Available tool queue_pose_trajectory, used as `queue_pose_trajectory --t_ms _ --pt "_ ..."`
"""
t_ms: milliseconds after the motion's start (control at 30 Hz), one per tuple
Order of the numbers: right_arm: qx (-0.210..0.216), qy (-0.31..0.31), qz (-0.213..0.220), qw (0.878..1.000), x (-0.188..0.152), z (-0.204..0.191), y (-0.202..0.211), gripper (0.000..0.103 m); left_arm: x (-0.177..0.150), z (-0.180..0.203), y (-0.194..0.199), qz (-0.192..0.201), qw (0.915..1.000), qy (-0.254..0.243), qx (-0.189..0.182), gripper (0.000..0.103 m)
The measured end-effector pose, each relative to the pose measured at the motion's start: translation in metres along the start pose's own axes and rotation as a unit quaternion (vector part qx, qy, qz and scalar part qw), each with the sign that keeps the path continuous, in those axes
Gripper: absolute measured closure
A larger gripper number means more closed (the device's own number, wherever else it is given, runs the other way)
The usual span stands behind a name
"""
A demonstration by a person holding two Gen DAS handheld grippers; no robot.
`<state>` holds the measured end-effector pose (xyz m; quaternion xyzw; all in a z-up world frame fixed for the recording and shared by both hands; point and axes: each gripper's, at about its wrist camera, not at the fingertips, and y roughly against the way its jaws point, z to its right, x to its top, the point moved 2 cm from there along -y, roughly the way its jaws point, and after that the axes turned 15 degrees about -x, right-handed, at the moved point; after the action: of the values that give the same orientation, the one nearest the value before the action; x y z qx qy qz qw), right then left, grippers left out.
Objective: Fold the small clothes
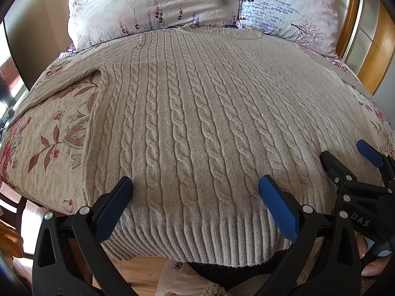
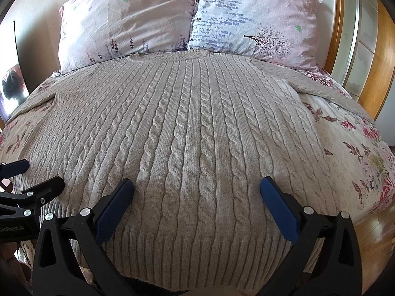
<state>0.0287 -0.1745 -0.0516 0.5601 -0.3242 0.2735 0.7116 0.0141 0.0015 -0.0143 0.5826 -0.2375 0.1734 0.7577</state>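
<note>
Starting fold: cable-knit sweater [image 1: 187, 113] lay flat on bed [image 1: 49, 133]; left tool [image 1: 196, 187] and right tool [image 2: 197, 189] spread above hem, nothing pinched. Next probably: grip hem corners.

We can read two markings, both printed in pale letters on black tong bodies. On the right tongs [image 1: 370, 170], seen from the left wrist camera, we make out the letters "DAS". On the left tongs [image 2: 32, 176], at the right wrist view's edge, we read a cut-off "enRobot.AI"; its start is hidden.
</note>
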Motion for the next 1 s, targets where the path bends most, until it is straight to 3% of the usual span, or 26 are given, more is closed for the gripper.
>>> queue_pose_trajectory --t_ms 433,600,700,800,867,933,1000 --pt "0.005 0.021 0.016 1.000 0.000 -0.002 0.000 0.001 0.002 0.000 -0.002 -0.013 0.9999 0.002 0.002 0.002" --pt "0.050 0.029 0.033 0.998 0.002 0.006 -0.005 0.001 0.006 -0.001 -0.003 -0.008 0.9999 -0.008 -0.001 0.002" --pt "0.079 0.024 0.036 0.996 0.013 0.016 -0.009 0.001 0.017 -0.004 -0.001 0.012 0.9993 -0.017 -0.030 0.002" --pt "0.066 -0.010 0.039 0.997 0.037 0.042 -0.016 0.001 0.036 -0.008 0.004 0.047 0.9973 -0.019 -0.052 0.002" --pt "0.054 -0.055 0.035 0.996 0.057 0.070 -0.024 0.001 0.054 -0.010 0.003 0.061 0.9970 -0.024 -0.040 0.002" --pt "0.049 -0.121 0.014 0.991 0.079 0.108 -0.041 0.001 0.069 -0.012 0.001 0.070 0.9966 -0.026 -0.035 0.002" --pt "0.053 -0.185 -0.009 0.981 0.094 0.144 -0.061 0.009 0.082 -0.014 -0.002 0.089 0.9946 -0.027 -0.047 0.002"
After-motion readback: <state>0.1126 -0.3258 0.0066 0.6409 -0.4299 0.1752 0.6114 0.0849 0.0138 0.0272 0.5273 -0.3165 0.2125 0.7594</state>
